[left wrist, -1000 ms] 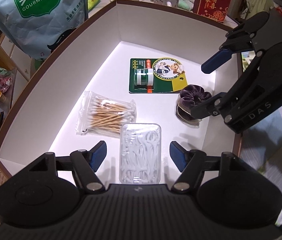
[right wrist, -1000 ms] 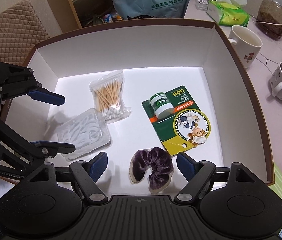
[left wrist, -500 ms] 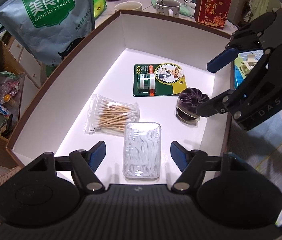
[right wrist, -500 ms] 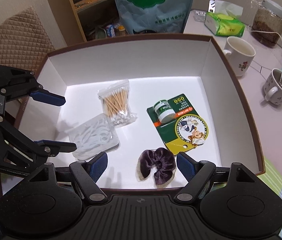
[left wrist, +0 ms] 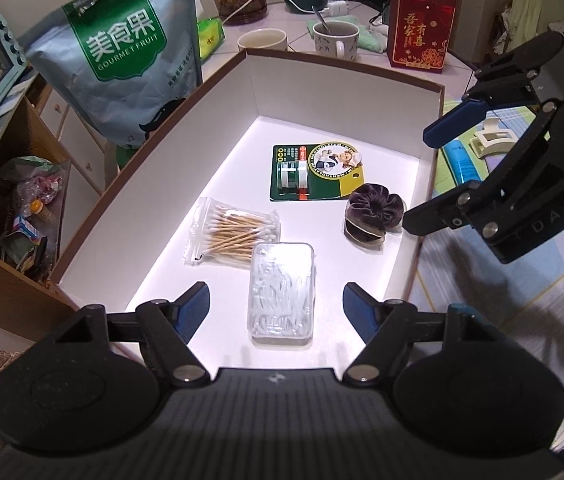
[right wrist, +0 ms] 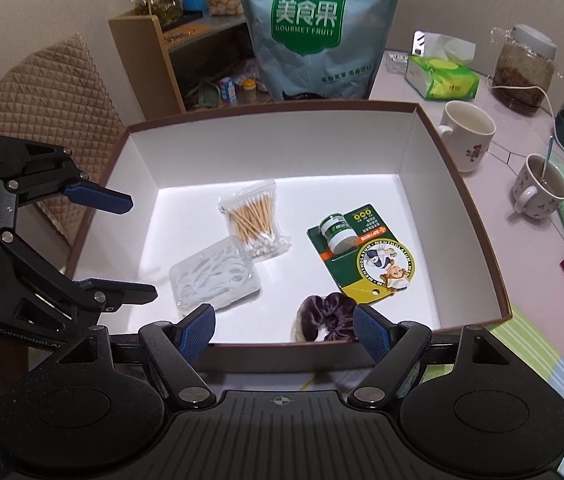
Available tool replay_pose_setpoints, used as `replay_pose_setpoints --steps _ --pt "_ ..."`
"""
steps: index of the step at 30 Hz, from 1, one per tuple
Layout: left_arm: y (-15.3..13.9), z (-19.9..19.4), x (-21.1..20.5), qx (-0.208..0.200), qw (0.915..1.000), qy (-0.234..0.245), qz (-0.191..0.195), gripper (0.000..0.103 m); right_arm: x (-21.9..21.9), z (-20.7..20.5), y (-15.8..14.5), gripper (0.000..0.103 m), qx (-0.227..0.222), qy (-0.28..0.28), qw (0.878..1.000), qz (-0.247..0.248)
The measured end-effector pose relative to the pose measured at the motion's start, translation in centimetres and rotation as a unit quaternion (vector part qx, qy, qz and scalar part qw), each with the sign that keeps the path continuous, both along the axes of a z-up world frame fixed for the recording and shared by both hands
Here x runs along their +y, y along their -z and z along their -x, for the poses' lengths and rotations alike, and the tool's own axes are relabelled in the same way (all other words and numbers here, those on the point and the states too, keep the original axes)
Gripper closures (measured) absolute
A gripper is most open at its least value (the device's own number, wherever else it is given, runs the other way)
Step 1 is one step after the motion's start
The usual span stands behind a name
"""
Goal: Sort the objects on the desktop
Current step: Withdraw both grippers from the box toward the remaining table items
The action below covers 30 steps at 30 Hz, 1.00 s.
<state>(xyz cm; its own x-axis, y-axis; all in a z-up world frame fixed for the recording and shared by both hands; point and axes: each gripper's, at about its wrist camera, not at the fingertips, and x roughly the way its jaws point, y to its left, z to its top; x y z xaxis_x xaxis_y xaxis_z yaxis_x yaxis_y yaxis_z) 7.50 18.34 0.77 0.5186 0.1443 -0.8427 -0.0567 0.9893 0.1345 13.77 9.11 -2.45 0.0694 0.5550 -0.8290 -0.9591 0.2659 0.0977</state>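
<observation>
A white-lined brown box [left wrist: 346, 80] [right wrist: 462, 184] holds a clear case of floss picks [left wrist: 282, 290] [right wrist: 215, 277], a bag of cotton swabs [left wrist: 234, 231] [right wrist: 255, 220], a green carded balm jar [left wrist: 314, 174] [right wrist: 366, 254] and a purple velvet scrunchie [left wrist: 374, 214] [right wrist: 328, 316]. My left gripper [left wrist: 276, 306] [right wrist: 138, 248] hangs open above the box's near end, over the floss case. My right gripper [right wrist: 284, 326] [left wrist: 418, 180] is open above the box's side wall, close to the scrunchie. Neither holds anything.
A large fruit snack bag [left wrist: 122, 60] [right wrist: 314, 28] leans behind the box. Two mugs [left wrist: 336, 38] [right wrist: 468, 134], a red gift box [left wrist: 420, 34], a tissue pack [right wrist: 442, 78] and a jar [right wrist: 524, 70] stand around it. A cream hair clip [left wrist: 488, 142] and a blue tube [left wrist: 460, 158] lie on the checked cloth outside.
Both grippers have risen and drawn back from the box, so more of the surroundings shows. The objects in the box have not moved.
</observation>
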Motion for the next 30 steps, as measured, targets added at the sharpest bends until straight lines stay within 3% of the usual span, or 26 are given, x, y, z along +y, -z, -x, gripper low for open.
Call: replay_pose_setpoints --steps 12,19,30 --pt "-1.5 1.8 -4.6 -0.018 0.9998 0.006 -0.005 0.028 -7.5 1.3 -1.6 0.024 0.007 0.043 0.998 -0.045" --pt "-2.1 2.1 -9.1 -0.039 0.9990 0.021 -0.004 0.025 -14.9 0.7 -1.7 0.024 -0.010 0.125 0.990 -0.060" --pt "1.6 1.3 -15.1 -0.016 0.9995 0.017 0.022 0.022 -24.8 -0.4 1.8 0.024 0.024 0.233 0.972 -0.033"
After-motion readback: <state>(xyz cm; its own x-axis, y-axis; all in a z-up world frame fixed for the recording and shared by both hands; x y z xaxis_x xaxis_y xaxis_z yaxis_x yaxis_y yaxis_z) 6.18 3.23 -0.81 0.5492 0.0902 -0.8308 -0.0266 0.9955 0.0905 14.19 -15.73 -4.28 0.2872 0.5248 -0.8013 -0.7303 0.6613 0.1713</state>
